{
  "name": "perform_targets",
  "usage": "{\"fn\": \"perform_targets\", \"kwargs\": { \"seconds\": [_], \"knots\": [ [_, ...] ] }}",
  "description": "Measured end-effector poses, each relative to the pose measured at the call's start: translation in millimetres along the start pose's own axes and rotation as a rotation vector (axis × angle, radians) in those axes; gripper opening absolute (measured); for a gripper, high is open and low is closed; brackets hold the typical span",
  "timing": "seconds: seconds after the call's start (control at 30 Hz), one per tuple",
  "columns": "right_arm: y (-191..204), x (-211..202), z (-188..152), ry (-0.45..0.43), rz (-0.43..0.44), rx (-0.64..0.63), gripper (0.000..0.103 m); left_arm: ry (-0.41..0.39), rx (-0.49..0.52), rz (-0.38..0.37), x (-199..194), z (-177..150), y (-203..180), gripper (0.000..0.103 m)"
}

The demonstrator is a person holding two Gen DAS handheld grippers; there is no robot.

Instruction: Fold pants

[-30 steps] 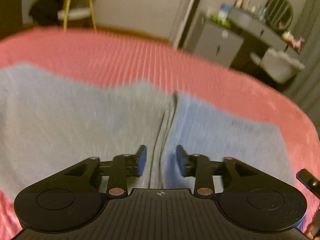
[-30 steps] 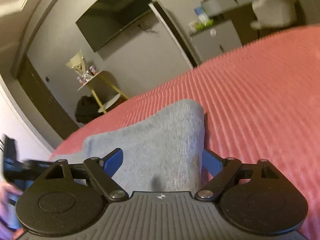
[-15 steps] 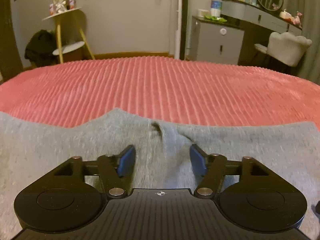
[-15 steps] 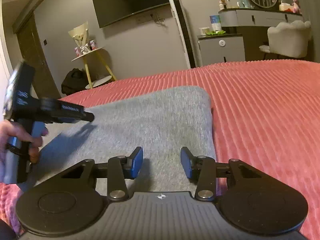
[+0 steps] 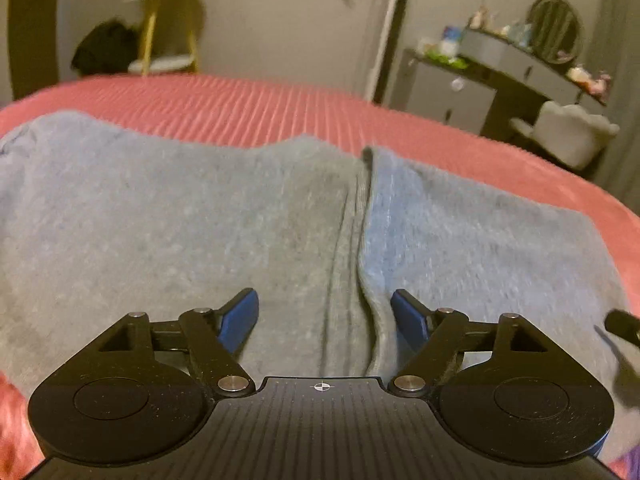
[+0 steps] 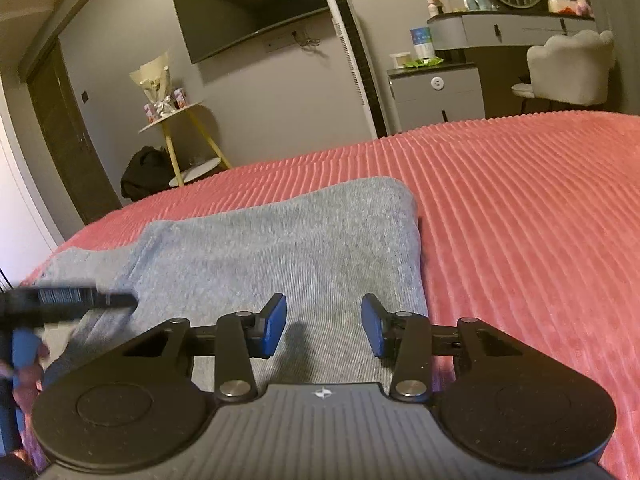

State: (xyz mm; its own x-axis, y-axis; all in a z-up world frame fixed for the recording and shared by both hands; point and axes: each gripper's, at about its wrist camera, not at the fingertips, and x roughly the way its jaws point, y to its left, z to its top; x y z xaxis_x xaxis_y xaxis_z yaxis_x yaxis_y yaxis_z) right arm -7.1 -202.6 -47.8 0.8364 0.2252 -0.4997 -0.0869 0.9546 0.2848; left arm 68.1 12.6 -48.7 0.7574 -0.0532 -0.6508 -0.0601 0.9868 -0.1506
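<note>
Grey pants (image 5: 160, 220) lie flat on a red ribbed bedspread (image 5: 280, 100). A folded edge (image 5: 366, 240) runs down the cloth toward my left gripper (image 5: 323, 304). Its jaws are opening wide just above that edge, and the pads do not press on the cloth. In the right wrist view the pants (image 6: 300, 240) end in a rounded corner on the bedspread (image 6: 520, 220). My right gripper (image 6: 324, 308) hovers over them near their right edge, jaws partly apart with nothing pinched. The left gripper (image 6: 132, 302) reaches in low from the left, held by a hand (image 6: 24, 360).
Beyond the bed stand a yellow-legged side table (image 6: 180, 120) with a black bag (image 6: 144, 172) beside it, a wall television (image 6: 256, 12), a grey cabinet (image 6: 436, 96) and a white chair (image 6: 568, 68). Red bedspread stretches right of the pants.
My left jaws have widened, and the gripper has dropped lower over the folded edge. My right jaws have narrowed from wide to partly apart, and that gripper has rolled level.
</note>
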Motion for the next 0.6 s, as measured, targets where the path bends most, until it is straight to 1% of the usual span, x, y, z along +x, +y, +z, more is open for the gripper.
{"fn": "perform_targets", "kwargs": {
  "seconds": [0.03, 0.07, 0.17, 0.23, 0.3, 0.33, 0.37, 0.43, 0.47, 0.53, 0.6],
  "knots": [
    [1, 1, 0, 0.001, -0.001, -0.012, 0.043, -0.002, -0.020, 0.005, -7, 4, 3, 0.081],
    [2, 0, -1, -0.001, -0.004, -0.027, 0.043, -0.015, -0.069, -0.003, -14, 9, 10, 0.079],
    [5, 1, -3, -0.005, -0.011, -0.060, 0.044, -0.090, -0.286, -0.066, -47, 16, 57, 0.080],
    [4, 0, -3, -0.005, -0.007, -0.059, 0.047, -0.125, -0.410, -0.036, -64, 16, 95, 0.082],
    [2, 0, -4, -0.008, 0.009, -0.042, 0.050, -0.137, -0.506, 0.041, -78, 15, 137, 0.081],
    [1, 0, -3, -0.009, 0.016, -0.031, 0.051, -0.138, -0.548, 0.068, -81, 13, 154, 0.080],
    [-1, 0, -3, -0.010, 0.027, -0.015, 0.053, -0.127, -0.599, 0.087, -84, 11, 172, 0.079],
    [-6, -1, -2, -0.013, 0.057, 0.029, 0.057, -0.126, -0.707, 0.091, -84, 6, 206, 0.078],
    [-9, -1, -2, -0.016, 0.074, 0.056, 0.059, -0.127, -0.768, 0.087, -82, 3, 220, 0.077],
    [-16, -2, 0, -0.019, 0.100, 0.107, 0.059, -0.121, -0.849, 0.059, -74, 0, 241, 0.073],
    [-21, -2, -1, -0.021, 0.119, 0.148, 0.059, -0.107, -0.900, 0.033, -60, -3, 252, 0.069]
  ]
}}
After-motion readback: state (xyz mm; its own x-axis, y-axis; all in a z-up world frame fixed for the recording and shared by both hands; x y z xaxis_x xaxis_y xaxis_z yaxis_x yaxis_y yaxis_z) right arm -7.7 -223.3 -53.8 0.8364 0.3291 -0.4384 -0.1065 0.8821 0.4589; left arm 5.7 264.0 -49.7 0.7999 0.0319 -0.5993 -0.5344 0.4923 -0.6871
